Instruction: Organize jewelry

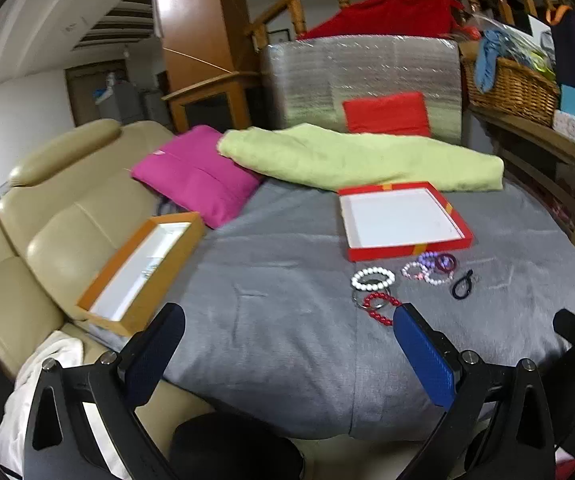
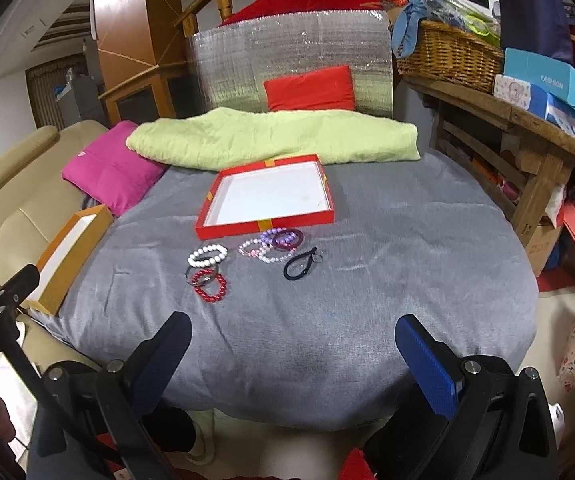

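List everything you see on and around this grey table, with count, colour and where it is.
red tray: one, red with white inside, mid table, nothing in it
orange box: one, orange with white inside, left table edge
white bead bracelet: one, white, in front of the red tray
red bead bracelet: one, red, nearest the viewer
pink and purple bracelets: a cluster, count unclear, by the tray's front edge
black loop: one, black, right of the cluster
green blanket: one, behind the tray
pink cushion: one, far left
wicker basket: one, right shelf
left claw: open, holding nothing
right claw: open, holding nothing
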A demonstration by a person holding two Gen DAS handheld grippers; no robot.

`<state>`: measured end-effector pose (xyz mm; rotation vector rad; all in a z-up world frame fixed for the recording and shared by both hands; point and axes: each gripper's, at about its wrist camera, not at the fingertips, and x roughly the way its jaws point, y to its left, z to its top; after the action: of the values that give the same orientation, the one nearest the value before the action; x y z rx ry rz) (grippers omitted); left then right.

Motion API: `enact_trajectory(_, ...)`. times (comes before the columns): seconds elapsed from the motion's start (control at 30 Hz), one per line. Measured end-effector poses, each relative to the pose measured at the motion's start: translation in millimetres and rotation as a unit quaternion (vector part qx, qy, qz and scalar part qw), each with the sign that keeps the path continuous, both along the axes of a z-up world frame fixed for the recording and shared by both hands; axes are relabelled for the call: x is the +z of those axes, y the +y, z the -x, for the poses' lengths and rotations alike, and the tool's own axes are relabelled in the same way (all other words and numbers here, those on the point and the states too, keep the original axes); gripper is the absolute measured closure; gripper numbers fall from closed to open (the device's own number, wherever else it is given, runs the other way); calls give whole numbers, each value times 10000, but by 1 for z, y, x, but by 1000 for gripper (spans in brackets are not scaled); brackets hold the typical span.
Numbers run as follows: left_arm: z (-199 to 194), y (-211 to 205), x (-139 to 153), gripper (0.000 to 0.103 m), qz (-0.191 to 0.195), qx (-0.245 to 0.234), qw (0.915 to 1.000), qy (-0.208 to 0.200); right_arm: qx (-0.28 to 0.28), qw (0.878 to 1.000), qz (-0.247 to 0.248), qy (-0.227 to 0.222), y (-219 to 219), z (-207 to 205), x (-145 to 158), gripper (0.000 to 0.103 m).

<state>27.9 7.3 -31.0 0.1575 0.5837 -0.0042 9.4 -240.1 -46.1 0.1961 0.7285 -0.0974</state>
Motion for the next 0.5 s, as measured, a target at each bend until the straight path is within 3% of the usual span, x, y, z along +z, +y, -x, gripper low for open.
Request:
enact_trajectory(0.17, -44, -3, -44, 0, 79, -601, 9961, 648, 57, 9998, -158, 119, -27, -34, -34, 0)
enact_trajectory(0.3, -86, -2, -77, 0, 310, -761, 9895, 1185, 99, 9985, -441, 304, -49, -70, -62, 4)
enact_trajectory(0.5, -151, -10, -95, 0, 655, -837, 9800, 1684, 443, 9936, -873, 557, -64, -127, -85, 26)
